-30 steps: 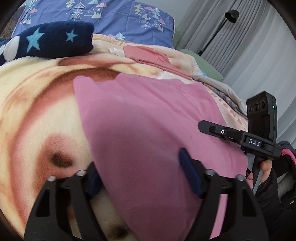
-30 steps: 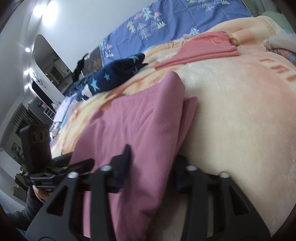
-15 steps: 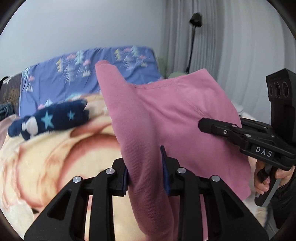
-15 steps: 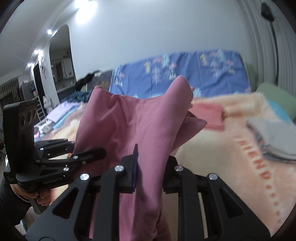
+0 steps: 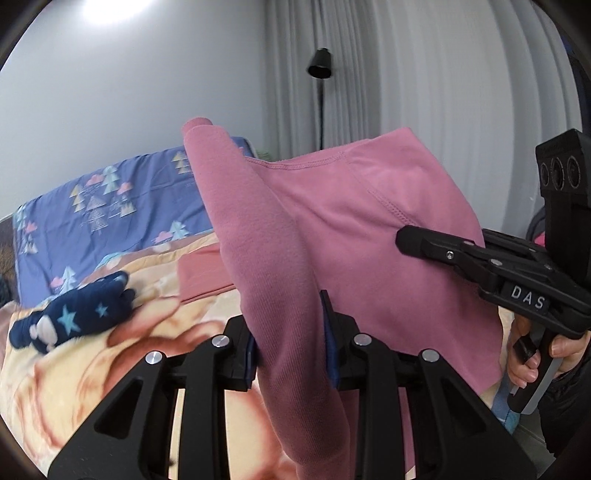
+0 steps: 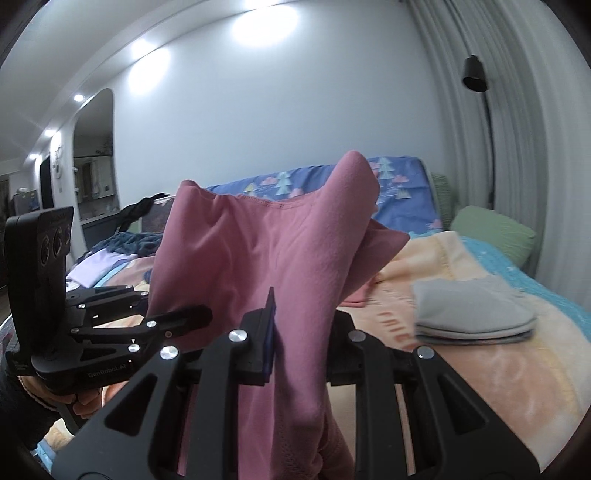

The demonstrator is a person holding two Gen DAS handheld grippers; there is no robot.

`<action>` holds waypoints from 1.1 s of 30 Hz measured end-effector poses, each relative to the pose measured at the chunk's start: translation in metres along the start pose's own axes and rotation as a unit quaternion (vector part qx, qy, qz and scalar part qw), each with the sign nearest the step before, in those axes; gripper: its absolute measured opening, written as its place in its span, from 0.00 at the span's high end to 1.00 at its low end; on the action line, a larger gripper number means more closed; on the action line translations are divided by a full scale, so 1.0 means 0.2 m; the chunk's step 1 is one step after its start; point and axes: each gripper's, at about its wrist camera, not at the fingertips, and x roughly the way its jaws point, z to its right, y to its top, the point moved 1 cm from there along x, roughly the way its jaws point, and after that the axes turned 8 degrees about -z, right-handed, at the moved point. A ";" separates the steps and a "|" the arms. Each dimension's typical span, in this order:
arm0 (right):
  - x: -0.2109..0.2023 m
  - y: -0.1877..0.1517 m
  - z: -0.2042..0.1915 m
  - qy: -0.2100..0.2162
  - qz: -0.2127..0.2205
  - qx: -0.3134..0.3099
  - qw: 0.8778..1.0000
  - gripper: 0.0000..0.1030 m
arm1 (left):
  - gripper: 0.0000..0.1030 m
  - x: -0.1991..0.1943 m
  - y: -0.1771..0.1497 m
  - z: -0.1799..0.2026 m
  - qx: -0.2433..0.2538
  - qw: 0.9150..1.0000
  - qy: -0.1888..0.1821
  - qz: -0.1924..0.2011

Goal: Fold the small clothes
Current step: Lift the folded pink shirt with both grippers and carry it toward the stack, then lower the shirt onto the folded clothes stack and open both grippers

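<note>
Both tools clamp pink garment (image 5: 332, 221): left tool (image 5: 291, 343), right tool (image 6: 301, 332) marked "DAS".

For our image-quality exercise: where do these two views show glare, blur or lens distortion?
Left wrist view: a ceiling light blows out at the top edge; the star-patterned dark cloth is smeared. Right wrist view: bright glare patches on the wall; the curtain bows with fisheye curvature; the folded grey garment is softly blurred.
</note>
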 end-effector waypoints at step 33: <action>0.28 0.70 1.16 -0.140 -0.004 0.042 0.989 0.81 | 0.74 0.92 1.00 0.27 0.064 0.996 -0.059 -0.011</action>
